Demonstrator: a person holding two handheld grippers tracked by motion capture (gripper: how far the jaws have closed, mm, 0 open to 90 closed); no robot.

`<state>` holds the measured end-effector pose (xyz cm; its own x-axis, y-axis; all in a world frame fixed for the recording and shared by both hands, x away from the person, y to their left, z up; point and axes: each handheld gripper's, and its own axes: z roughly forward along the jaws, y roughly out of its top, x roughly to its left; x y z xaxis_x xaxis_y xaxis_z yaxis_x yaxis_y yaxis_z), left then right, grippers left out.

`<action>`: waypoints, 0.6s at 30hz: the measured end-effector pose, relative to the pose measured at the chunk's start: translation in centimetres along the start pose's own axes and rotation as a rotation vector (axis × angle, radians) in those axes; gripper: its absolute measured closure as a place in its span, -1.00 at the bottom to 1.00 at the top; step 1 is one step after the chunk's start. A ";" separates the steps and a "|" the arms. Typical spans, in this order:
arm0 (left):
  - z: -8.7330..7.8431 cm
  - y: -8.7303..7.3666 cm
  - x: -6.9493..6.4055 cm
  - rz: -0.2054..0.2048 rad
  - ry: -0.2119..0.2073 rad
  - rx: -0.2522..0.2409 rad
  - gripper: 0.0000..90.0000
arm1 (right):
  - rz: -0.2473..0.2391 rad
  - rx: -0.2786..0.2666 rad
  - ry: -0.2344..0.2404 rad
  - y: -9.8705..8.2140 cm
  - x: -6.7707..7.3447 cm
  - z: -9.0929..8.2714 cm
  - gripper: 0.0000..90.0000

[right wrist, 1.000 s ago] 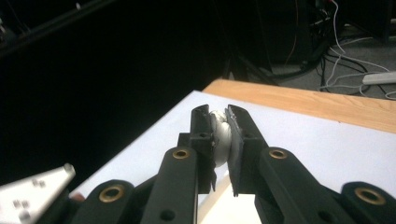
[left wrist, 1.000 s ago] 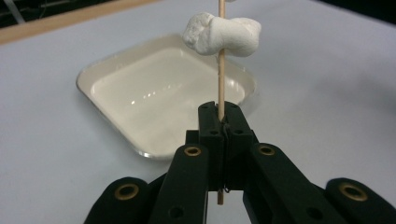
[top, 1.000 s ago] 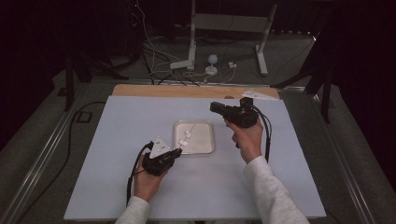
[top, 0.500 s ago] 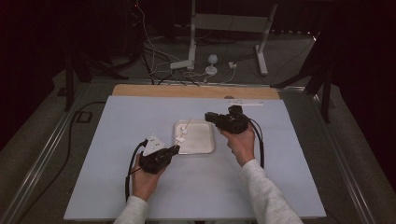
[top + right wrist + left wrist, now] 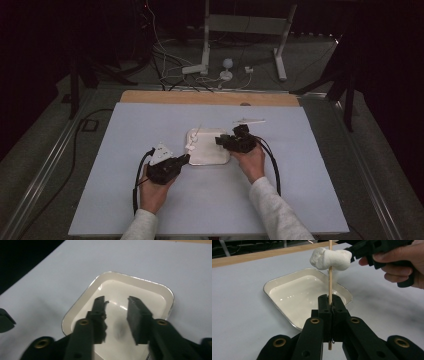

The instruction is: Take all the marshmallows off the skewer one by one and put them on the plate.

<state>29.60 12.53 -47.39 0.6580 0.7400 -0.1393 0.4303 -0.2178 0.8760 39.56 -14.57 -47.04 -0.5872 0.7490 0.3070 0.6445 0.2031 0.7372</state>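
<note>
Big pale blue table (image 5: 150,200). White square metal tray (image 5: 294,293) in the middle. Right gripper (image 5: 115,305) over tray, jaws just opening, nothing between. Left gripper (image 5: 331,305) squeezed tight on thin wooden stick (image 5: 330,280) with white marshmallow (image 5: 329,258) near top, above tray

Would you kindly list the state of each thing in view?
skewer: upright, clamped in left gripper
marshmallow: threaded on the skewer
tray: empty, flat on table
right gripper: over the tray, jaws just opening, nothing between them
</note>
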 end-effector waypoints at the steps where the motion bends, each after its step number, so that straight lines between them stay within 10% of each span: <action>1: 0.0 0.0 0.0 0.000 0.000 0.000 1.00 | 0.000 0.001 -0.003 0.0 0.0 0.1 0.34; 12: 0.0 0.0 0.1 -0.005 0.003 -0.001 1.00 | 0.007 -0.043 0.079 0.5 1.0 -1.0 -0.38; 18: 0.2 -0.1 0.0 -0.001 0.002 0.006 1.00 | 0.000 -0.069 0.160 0.8 1.9 -2.0 -0.43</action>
<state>29.72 12.40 -47.53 0.6564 0.7414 -0.1395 0.4347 -0.2206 0.8731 37.98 -14.20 -44.66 -0.6611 0.6382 0.3945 0.6126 0.1555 0.7749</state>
